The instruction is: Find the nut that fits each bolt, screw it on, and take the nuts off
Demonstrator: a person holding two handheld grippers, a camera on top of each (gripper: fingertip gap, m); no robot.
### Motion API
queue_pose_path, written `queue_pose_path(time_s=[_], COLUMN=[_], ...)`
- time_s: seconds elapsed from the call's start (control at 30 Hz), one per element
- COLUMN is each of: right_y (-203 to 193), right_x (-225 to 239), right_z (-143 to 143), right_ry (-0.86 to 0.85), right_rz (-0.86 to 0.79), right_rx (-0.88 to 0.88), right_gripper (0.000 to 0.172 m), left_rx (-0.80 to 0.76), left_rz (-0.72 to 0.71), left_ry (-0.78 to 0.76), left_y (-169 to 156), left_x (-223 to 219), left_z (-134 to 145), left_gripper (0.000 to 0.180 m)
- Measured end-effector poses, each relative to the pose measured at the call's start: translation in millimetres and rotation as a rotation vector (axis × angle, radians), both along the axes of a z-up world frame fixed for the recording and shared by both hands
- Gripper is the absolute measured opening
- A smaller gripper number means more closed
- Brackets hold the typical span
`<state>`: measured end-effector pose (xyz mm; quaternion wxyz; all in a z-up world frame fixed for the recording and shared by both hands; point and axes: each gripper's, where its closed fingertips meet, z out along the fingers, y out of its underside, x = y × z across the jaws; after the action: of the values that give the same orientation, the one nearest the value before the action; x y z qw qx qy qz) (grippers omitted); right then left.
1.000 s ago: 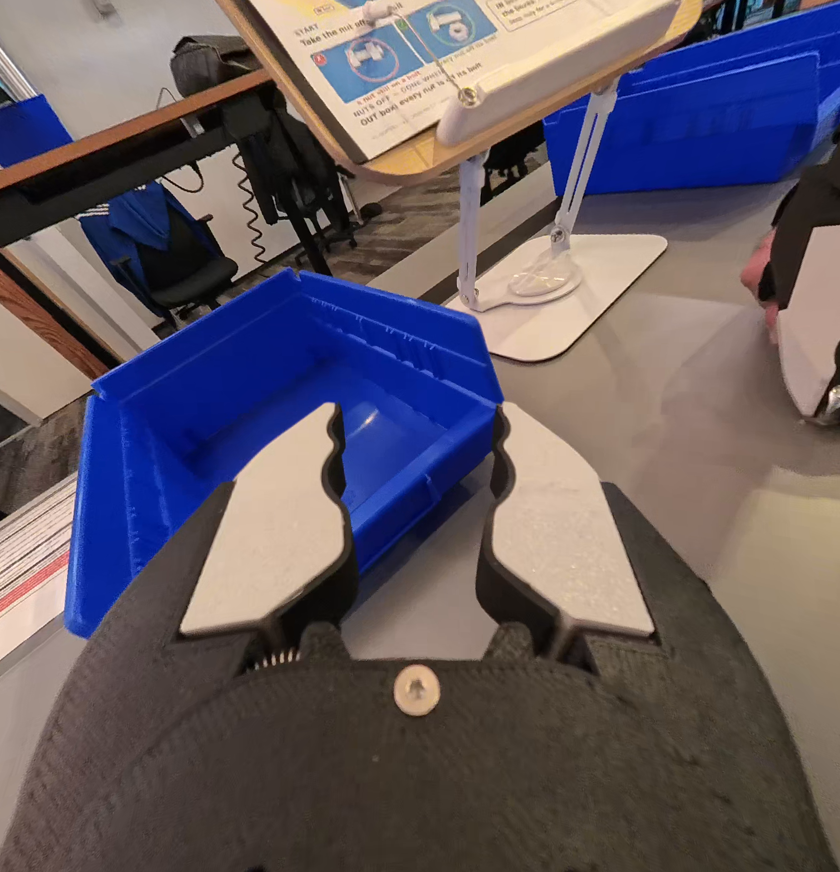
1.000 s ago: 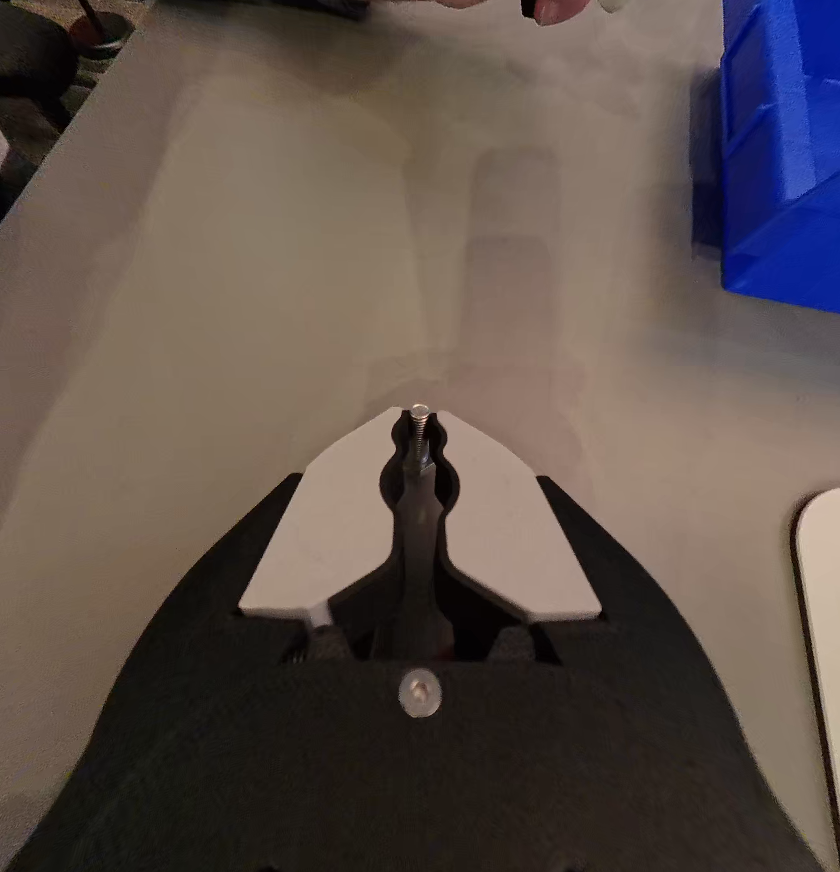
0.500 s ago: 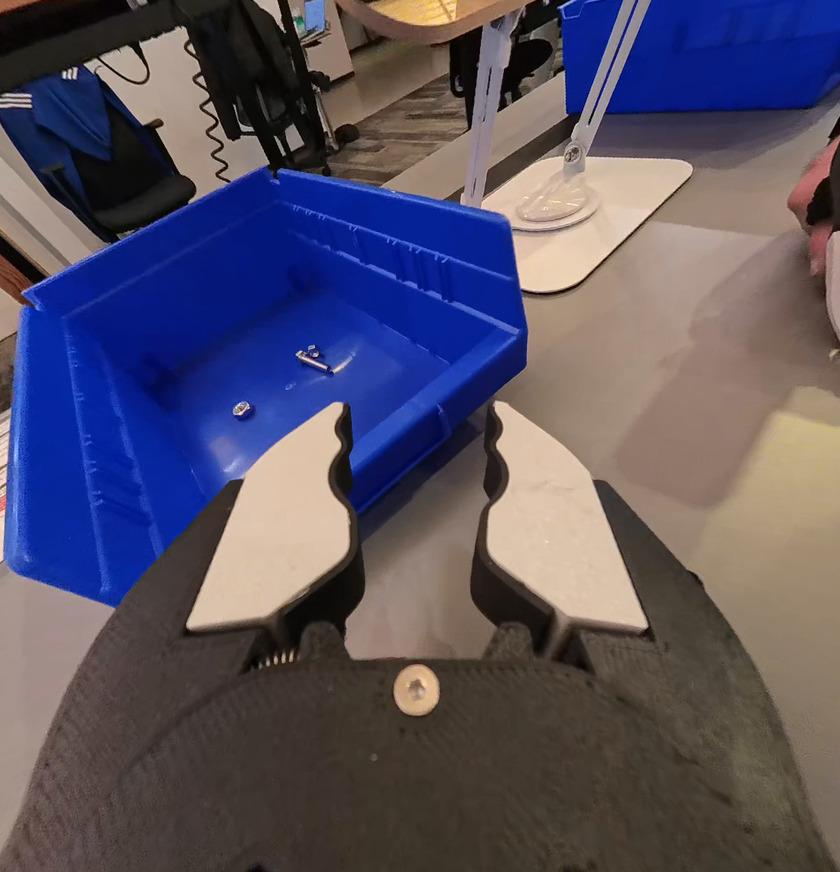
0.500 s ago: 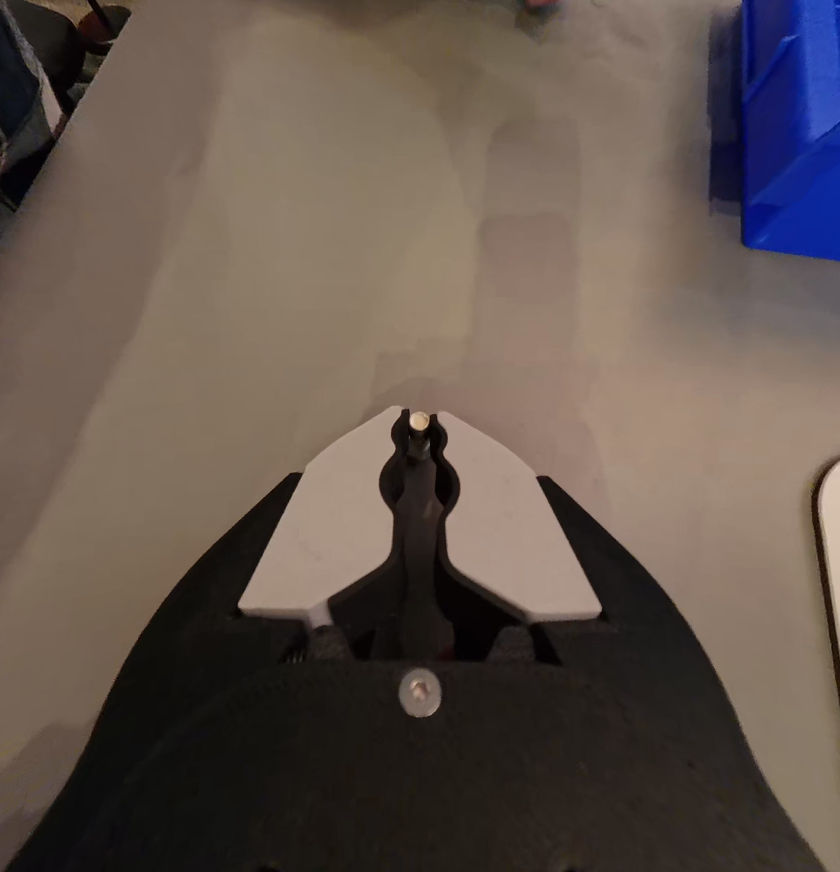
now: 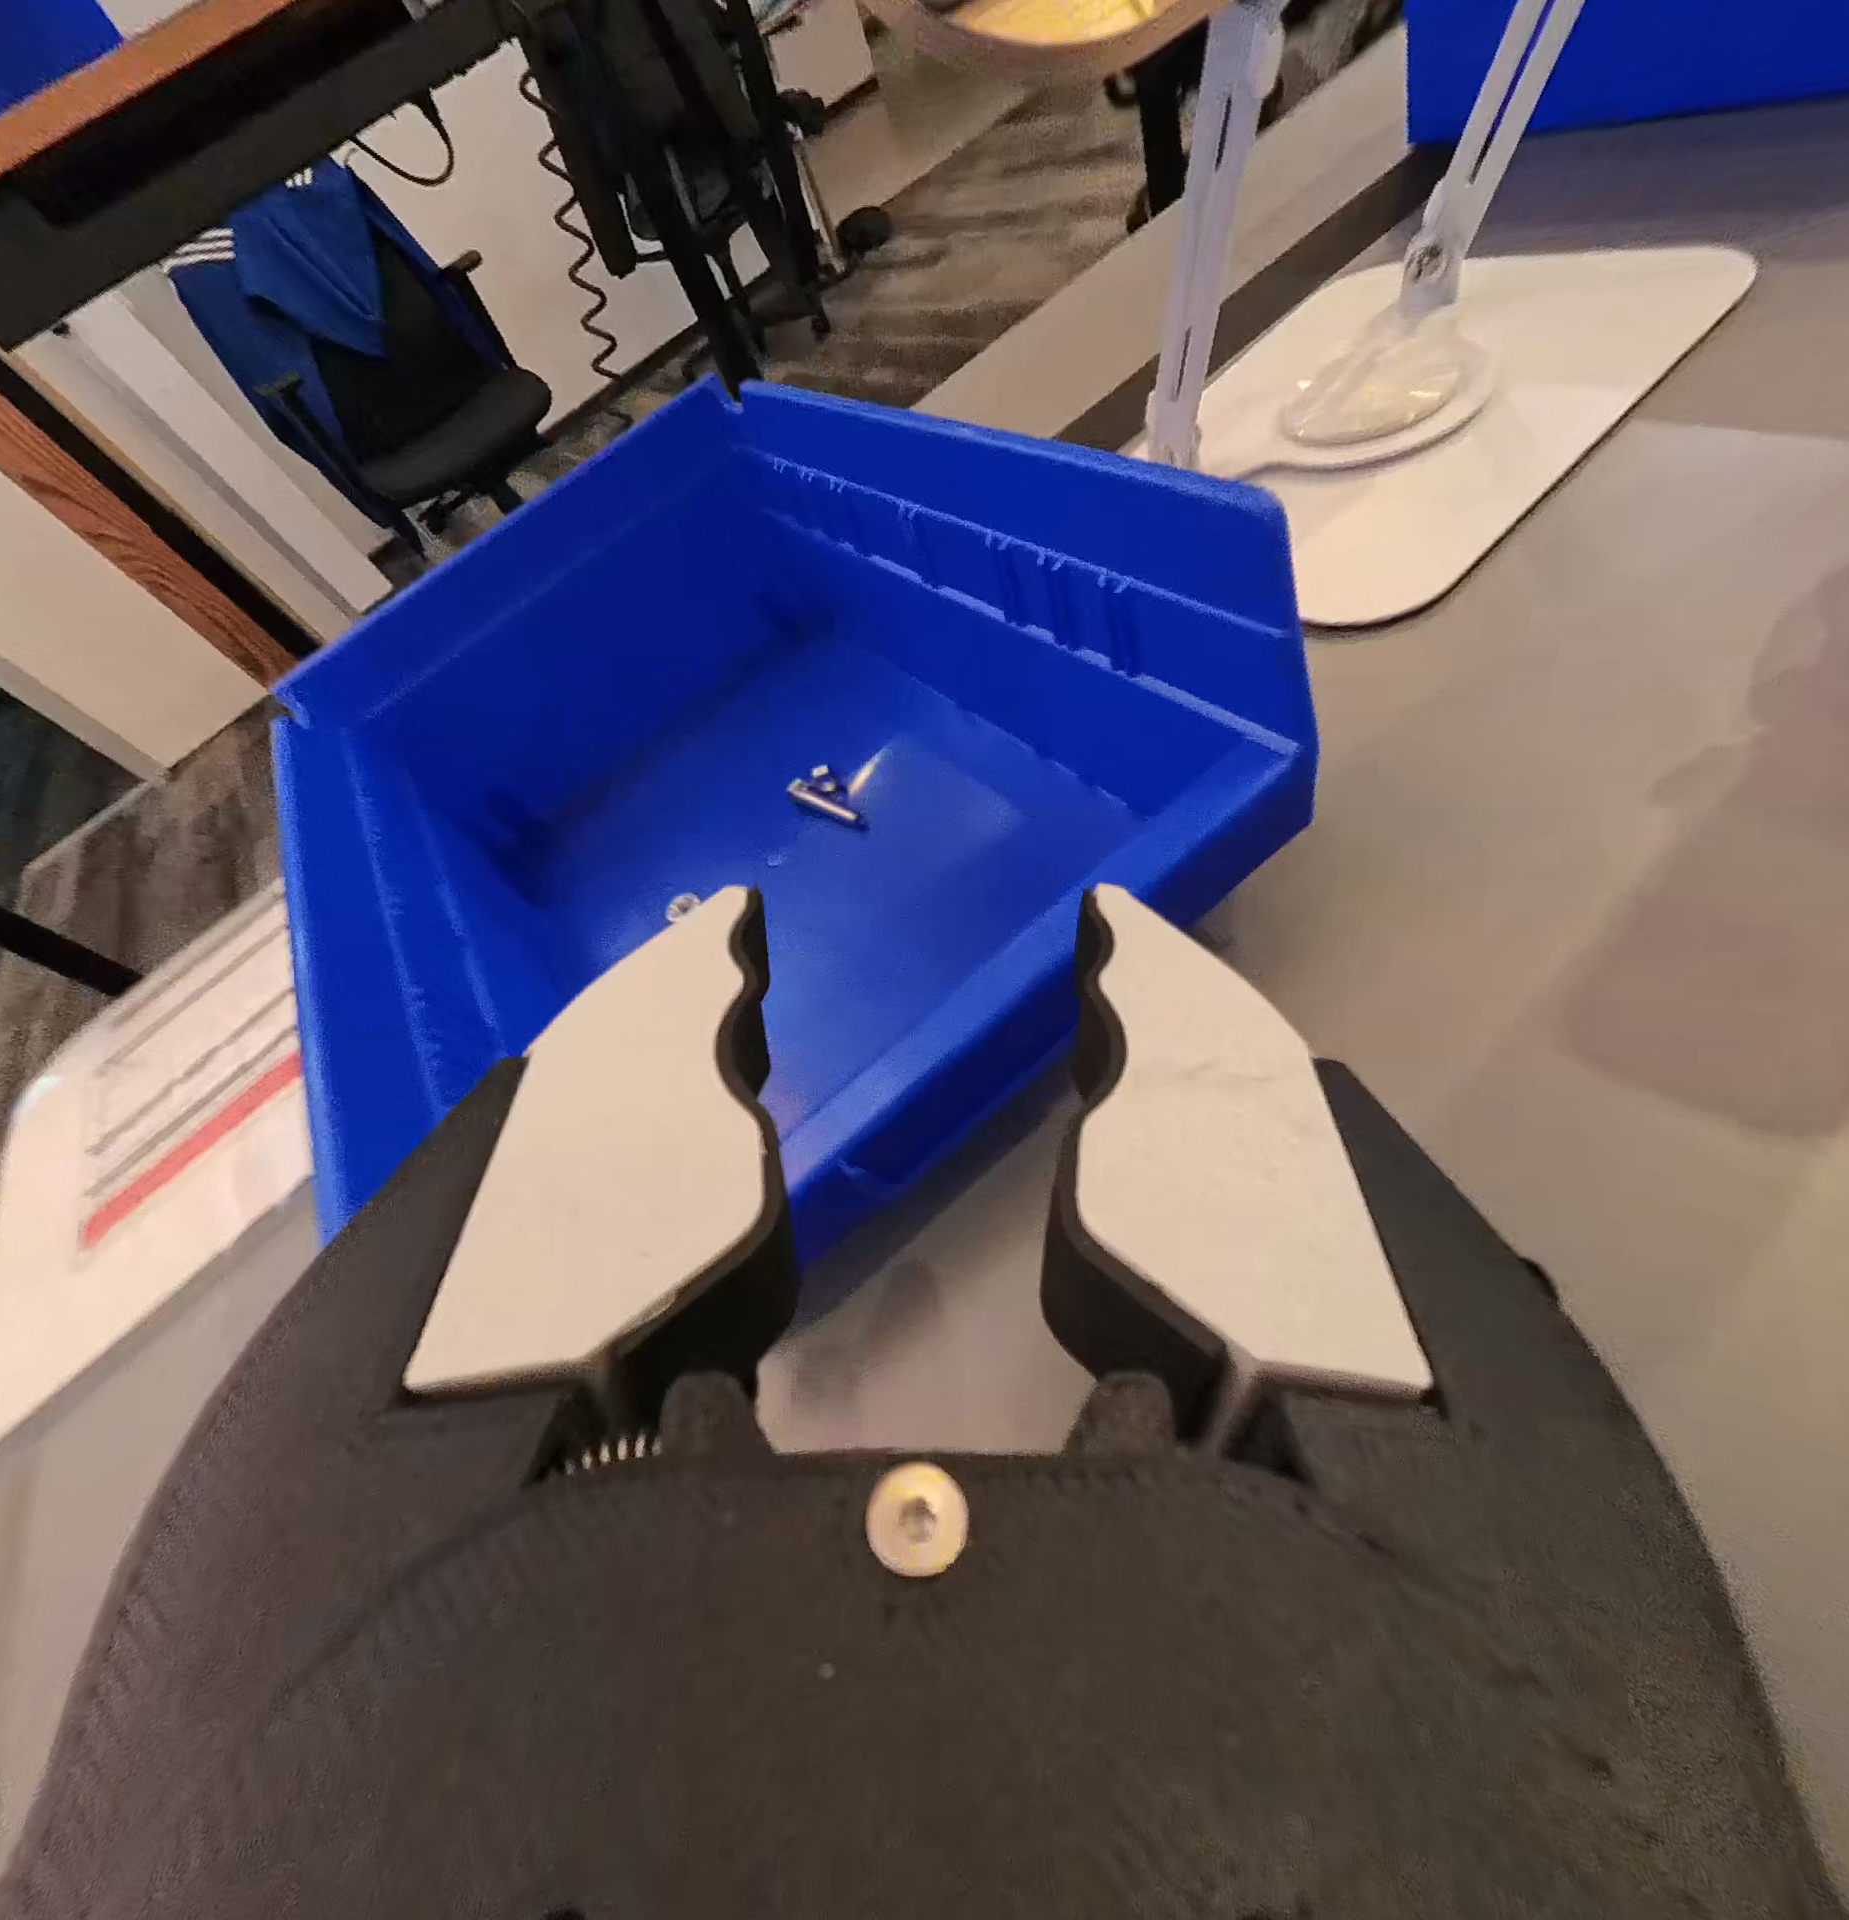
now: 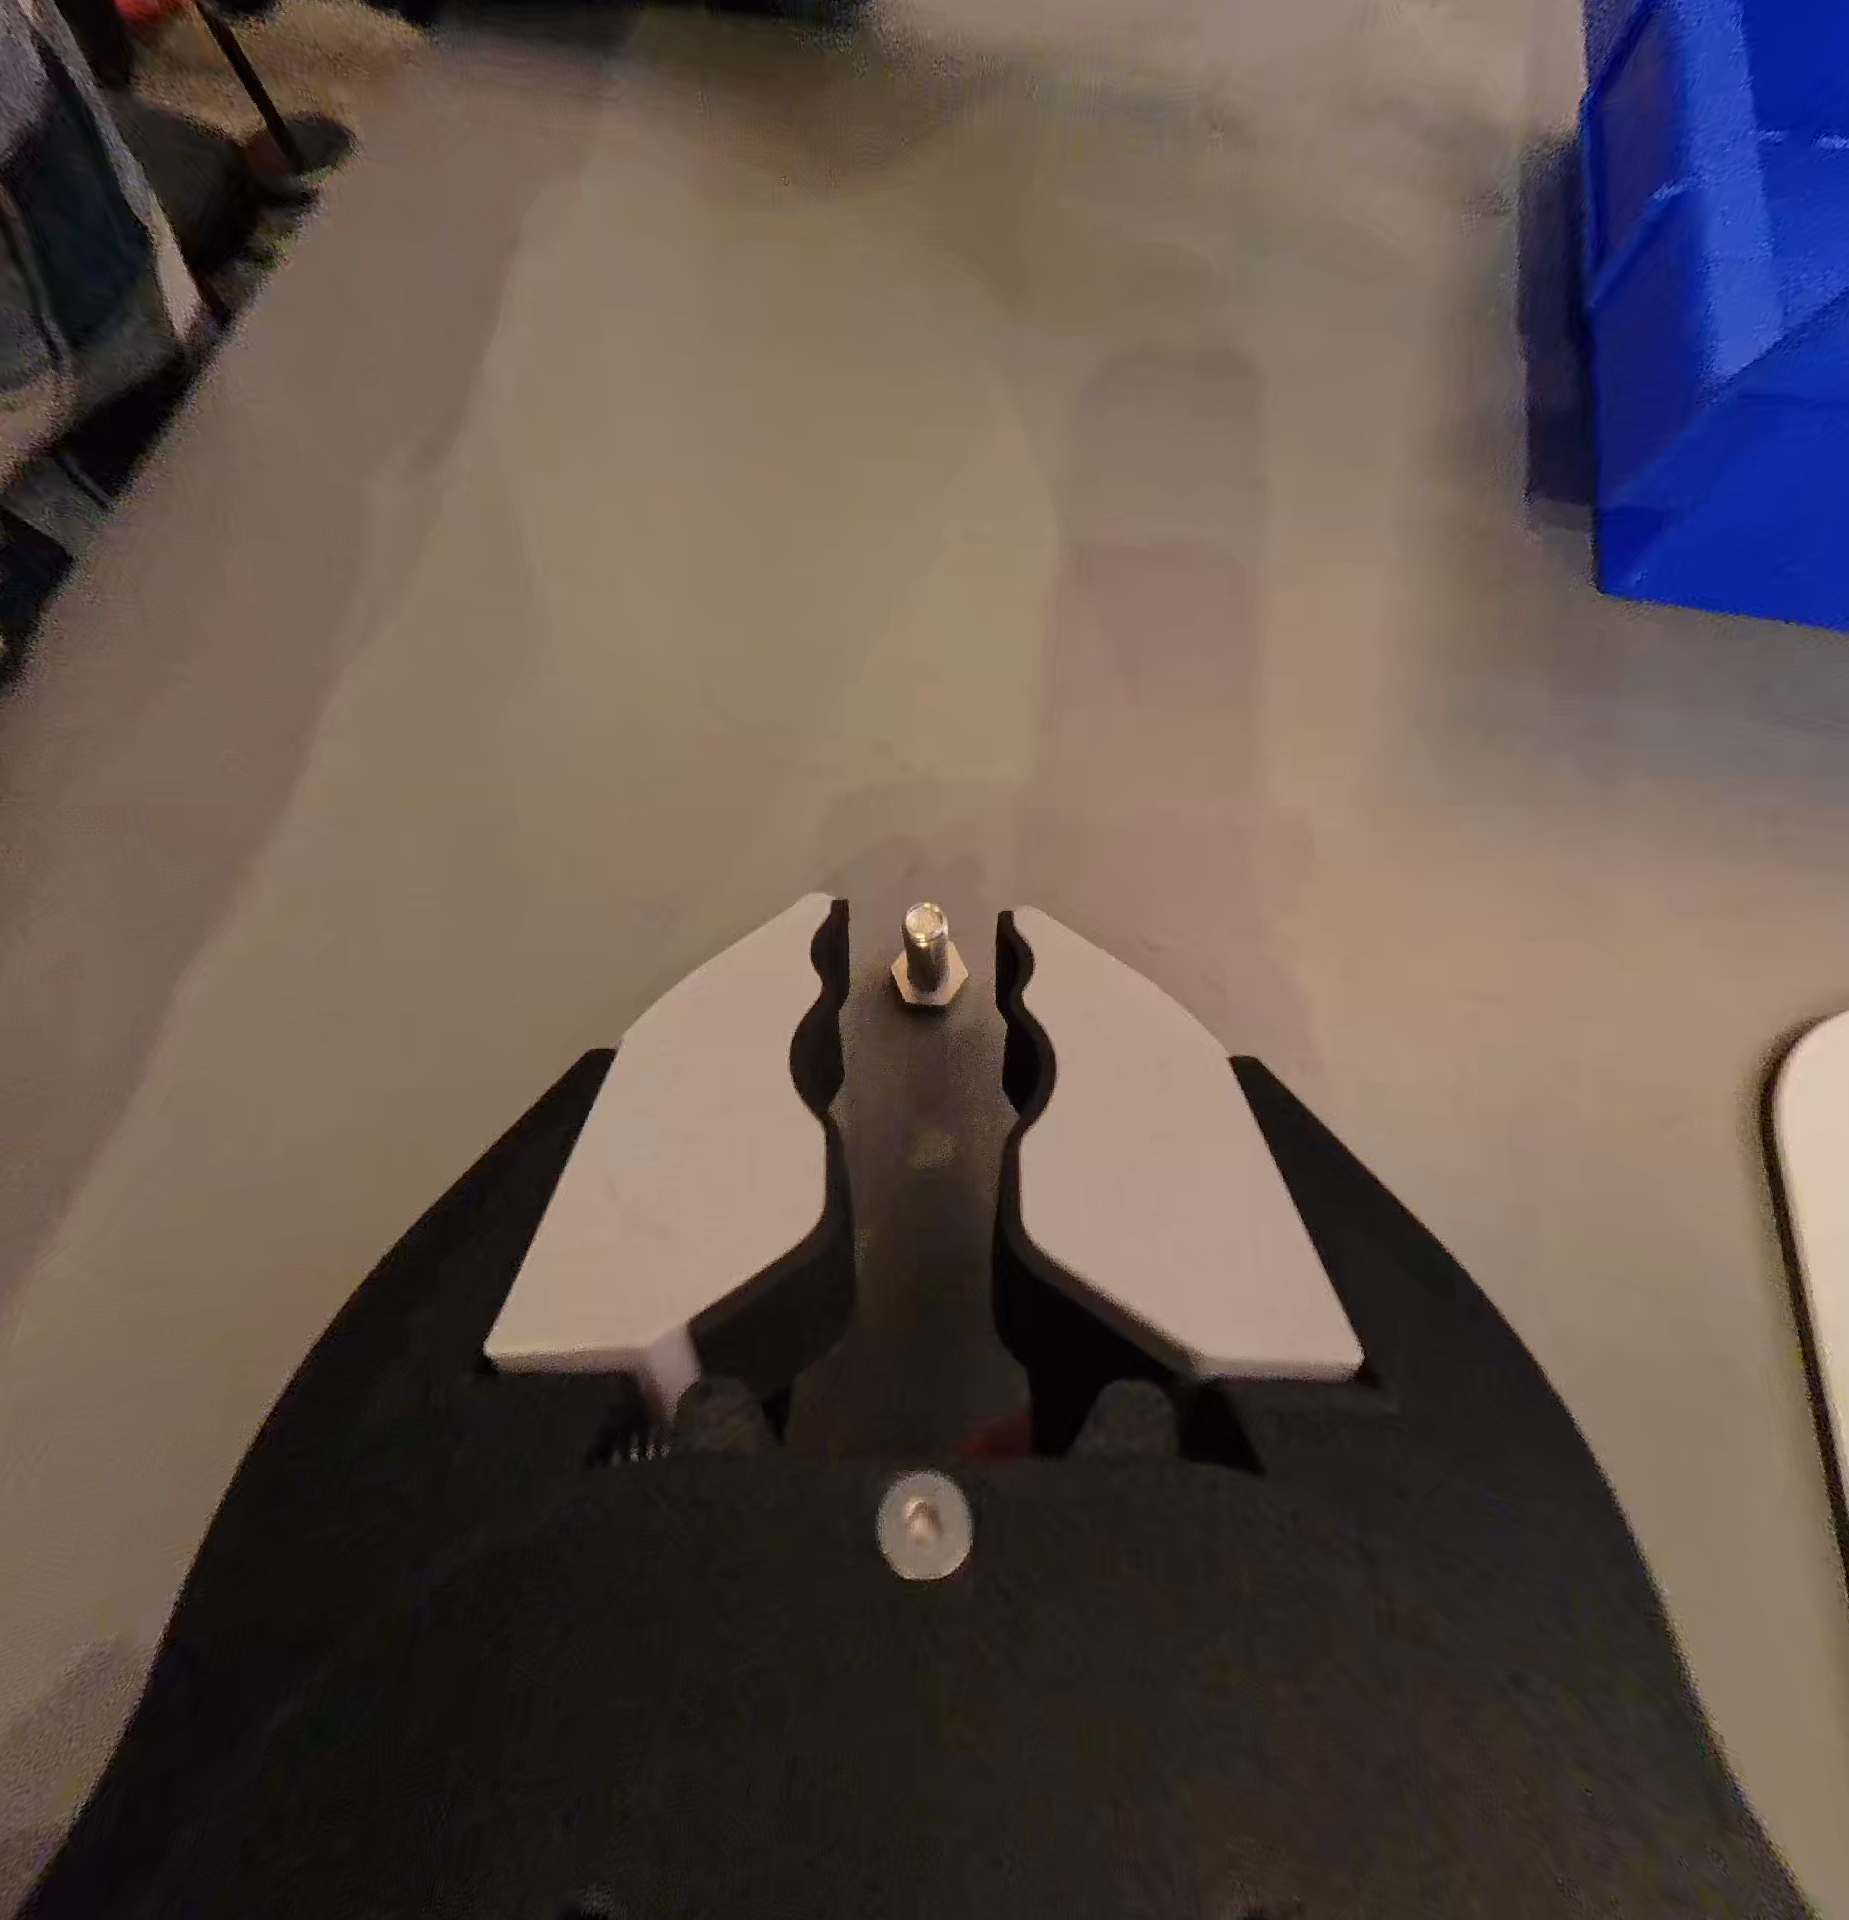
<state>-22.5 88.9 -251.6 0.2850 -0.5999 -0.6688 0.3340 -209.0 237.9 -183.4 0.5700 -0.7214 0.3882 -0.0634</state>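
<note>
In the right wrist view a silver hex-head bolt [image 6: 927, 961] stands upright on its head on the grey table [image 6: 691, 623], between my right gripper's [image 6: 922, 920] fingers. The pads stand clear of it on both sides, so the right gripper is open. In the left wrist view my left gripper [image 5: 918, 909] is open and empty, held over the near edge of a blue bin [image 5: 463, 935]. On the bin floor lie a small bolt [image 5: 826, 803] with a nut beside it, and a lone nut [image 5: 681, 906] close to my left fingertip.
A white stand base [image 5: 1471, 416] with two thin white legs stands behind the bin. A white sheet with a red bar [image 5: 172, 1122] lies left of the bin. Another blue bin [image 6: 1730, 364] is at the right in the right wrist view, with a white plate edge [image 6: 1834, 1247] below it. To the small bolt [image 5: 826, 803]: left tips about 15 centimeters, right tips about 30 centimeters.
My right gripper has opened and let go of the bolt, which now stands on the table. My left gripper has tipped down and moved closer over the blue bin, staying open.
</note>
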Motion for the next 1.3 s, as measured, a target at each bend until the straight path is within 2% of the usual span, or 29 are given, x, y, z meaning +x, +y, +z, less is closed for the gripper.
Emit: queue_pose_path(time_s=[0.23, 0.4, 0.5, 0.6, 0.73, 0.87, 1.03, 1.1, 1.17, 1.3], right_y=[24.6, 36.7, 36.4, 33.6, 31.8, 31.2, 30.6, 30.2, 30.2, 29.8], right_x=[13.9, 21.9, 23.1, 22.5, 21.8, 21.6, 21.9, 22.2, 22.4, 22.6], right_z=[28.5, 43.4, 46.0, 43.9, 41.3, 40.2, 40.0, 40.4, 40.6, 40.4], right_ry=[0.183, 0.283, 0.302, 0.289, 0.272, 0.265, 0.263, 0.266, 0.267, 0.266], right_rz=[-0.075, -0.113, -0.112, -0.099, -0.092, -0.089, -0.086, -0.084, -0.083, -0.083], right_rx=[-0.060, -0.085, -0.083, -0.062, -0.045, -0.042, -0.043, -0.044, -0.045, -0.042], right_gripper=[0.024, 0.021, 0.018, 0.018, 0.017, 0.017, 0.017, 0.017, 0.017, 0.017], left_rx=[-0.008, -0.096, -0.155, -0.155, -0.263, -0.265, -0.271, -0.323, -0.368, -0.351], left_rz=[-0.023, -0.010, -0.005, -0.001, -0.058, -0.063, -0.063, -0.109, -0.122, -0.059], left_ry=[0.092, 0.217, 0.308, 0.340, 0.352, 0.363, 0.417, 0.427, 0.470, 0.605], left_y=[28.5, 54.5, 68.9, 82.9, 77.0, 71.7, 80.8, 75.7, 69.6, 70.9], left_x=[3.9, 3.0, -1.1, -5.1, -5.3, -6.9, -4.7, 2.9, 6.2, -2.4], left_z=[30.3, 26.4, 20.1, 25.8, 15.2, 6.3, 3.3, -2.7, -15.4, -37.1], left_gripper=[0.055, 0.051, 0.052, 0.053, 0.049, 0.043, 0.049, 0.047, 0.044, 0.042])
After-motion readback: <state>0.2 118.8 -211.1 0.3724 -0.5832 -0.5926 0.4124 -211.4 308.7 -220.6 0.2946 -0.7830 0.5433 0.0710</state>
